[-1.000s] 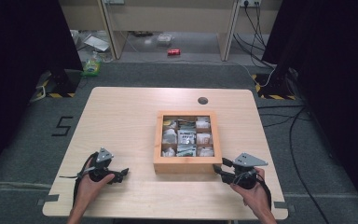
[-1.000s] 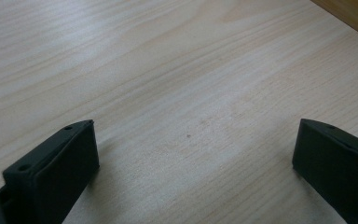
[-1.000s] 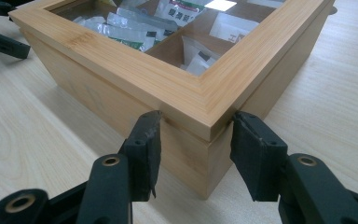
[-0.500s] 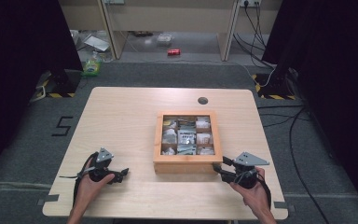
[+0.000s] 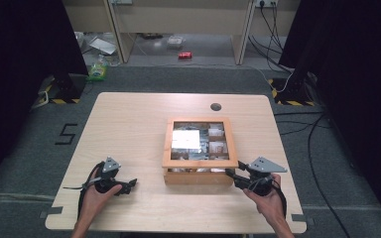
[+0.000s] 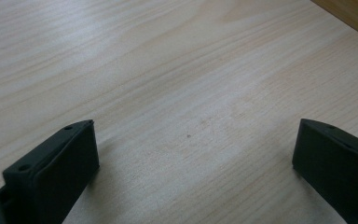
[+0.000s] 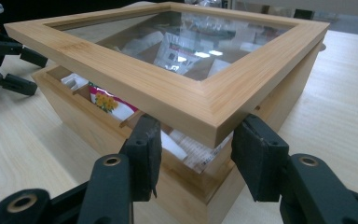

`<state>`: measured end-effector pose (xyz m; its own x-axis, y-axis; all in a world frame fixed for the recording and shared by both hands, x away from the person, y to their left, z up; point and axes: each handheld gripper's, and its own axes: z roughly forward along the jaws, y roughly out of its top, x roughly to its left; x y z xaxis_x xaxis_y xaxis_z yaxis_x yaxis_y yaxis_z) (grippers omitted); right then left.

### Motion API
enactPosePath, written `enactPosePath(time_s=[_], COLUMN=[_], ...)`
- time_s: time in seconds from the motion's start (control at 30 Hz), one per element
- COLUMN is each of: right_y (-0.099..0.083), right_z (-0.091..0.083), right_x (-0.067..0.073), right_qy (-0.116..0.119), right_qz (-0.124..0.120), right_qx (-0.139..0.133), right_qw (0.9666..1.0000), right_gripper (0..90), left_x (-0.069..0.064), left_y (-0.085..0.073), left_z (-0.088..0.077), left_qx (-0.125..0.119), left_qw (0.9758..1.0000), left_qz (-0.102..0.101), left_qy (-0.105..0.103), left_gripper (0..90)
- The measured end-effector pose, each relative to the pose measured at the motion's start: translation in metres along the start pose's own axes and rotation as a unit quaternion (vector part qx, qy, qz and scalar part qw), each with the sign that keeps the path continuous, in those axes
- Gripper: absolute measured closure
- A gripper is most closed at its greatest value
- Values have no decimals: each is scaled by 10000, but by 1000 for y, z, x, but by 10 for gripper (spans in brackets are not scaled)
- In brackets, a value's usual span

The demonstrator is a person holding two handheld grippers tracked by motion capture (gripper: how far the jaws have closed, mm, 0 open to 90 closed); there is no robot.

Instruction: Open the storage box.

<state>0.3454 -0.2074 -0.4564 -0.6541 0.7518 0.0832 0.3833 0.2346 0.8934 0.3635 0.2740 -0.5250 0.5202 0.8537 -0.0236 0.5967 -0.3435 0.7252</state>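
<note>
Wooden table point(image 5: 129, 129), box lid point(image 7: 177, 88) raised

Pale light-wood table point(image 6: 177, 70) with fine streaky grain under the wide-apart black jaws of the left gripper point(image 6: 193, 140). Right gripper point(image 7: 193, 161) also black, brass-coloured rivets at the jaw bases. Between and just above its jaws: honey-tan wooden box point(image 7: 98, 126), lid frame point(image 7: 191, 100) same tan with a faint banded grain, pane glinting white. Below the lid, left of the left jaw, a packet point(image 7: 105, 102) in red with yellow flowers; white packets beside the jaws.
</note>
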Motion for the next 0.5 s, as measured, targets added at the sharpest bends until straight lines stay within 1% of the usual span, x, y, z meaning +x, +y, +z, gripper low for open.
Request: enactPosePath(time_s=[0.03,0.17,0.2,0.23,0.4,0.5], right_y=[1,5,8,8,20,26], right_z=[0,-1,-1,-1,1,3], right_x=[-1,-4,-6,-6,-9,-12], right_qy=[-11,21,16,16,-10,6], right_qz=[-29,-11,-55,-55,-89,-147], right_qx=[-14,-165,-239,-239,-372,-401], right_qw=[10000,9999,9997,9997,9993,9991], right_gripper=[536,550,551,551,551,551], left_x=[0,0,0,0,0,0], left_y=[0,0,0,0,0,0], left_z=[0,0,0,0,0,0], left_qx=[-3,-1,1,1,-4,0], left_qw=[10000,10000,10000,10000,10000,10000], left_qz=[2,-1,2,2,0,1], left_qy=[-1,0,0,1,-1,1], left_gripper=[0,0,0,0,0,0])
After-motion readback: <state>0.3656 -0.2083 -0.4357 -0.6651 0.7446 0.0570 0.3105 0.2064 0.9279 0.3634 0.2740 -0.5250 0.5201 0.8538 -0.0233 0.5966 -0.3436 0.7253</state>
